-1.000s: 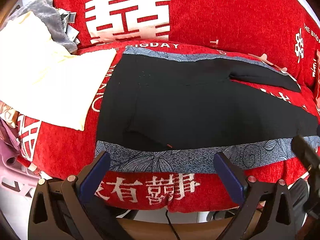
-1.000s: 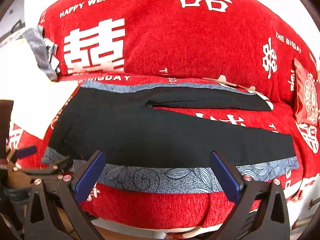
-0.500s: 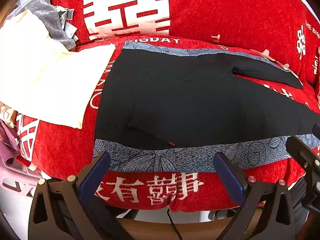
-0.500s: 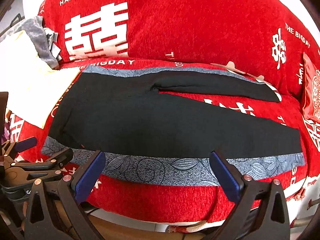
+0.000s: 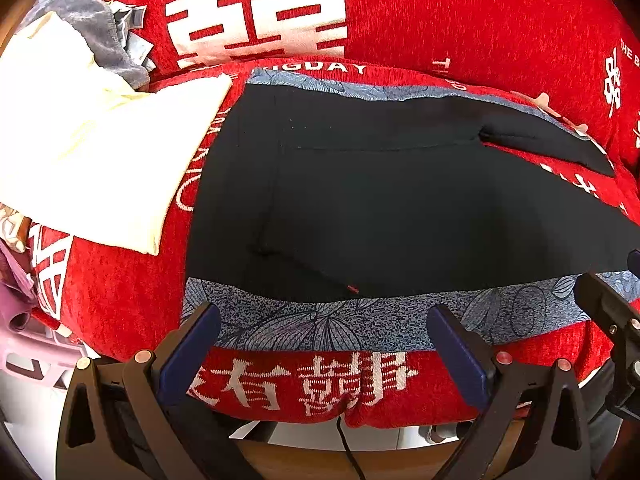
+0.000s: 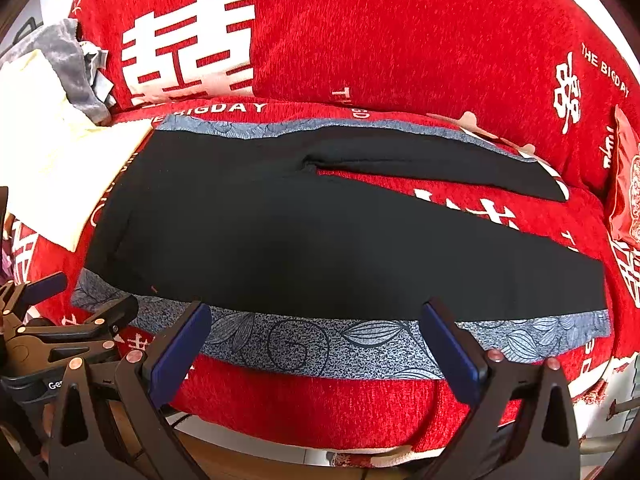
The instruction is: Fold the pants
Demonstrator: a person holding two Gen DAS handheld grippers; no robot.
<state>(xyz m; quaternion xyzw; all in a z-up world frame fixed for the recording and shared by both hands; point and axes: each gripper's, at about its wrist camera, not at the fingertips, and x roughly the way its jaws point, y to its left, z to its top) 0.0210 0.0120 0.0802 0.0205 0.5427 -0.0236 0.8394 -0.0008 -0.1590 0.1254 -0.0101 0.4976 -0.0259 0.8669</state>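
Note:
Black pants [image 5: 380,200] [image 6: 288,232] with blue-grey patterned side stripes lie spread flat on the red sofa seat, waist at the left, both legs running right and parted in a V. My left gripper [image 5: 324,320] hovers open at the near side stripe by the waist, holding nothing. My right gripper [image 6: 316,316] hovers open over the near stripe [image 6: 304,344] further along the near leg, empty too. Each gripper shows at the edge of the other's view: the right one [image 5: 612,320], the left one [image 6: 80,320].
A cream cloth [image 5: 96,160] [image 6: 52,160] lies left of the waist, with a grey garment [image 5: 92,32] behind it. The sofa backrest [image 6: 380,40] rises behind the pants. A red cushion [image 6: 624,184] sits at the far right. The seat's front edge [image 5: 312,384] drops just below my fingers.
Both grippers have moved slightly closer to the near edge of the pants; the pants appear larger and lower in the views. The pants lie as before.

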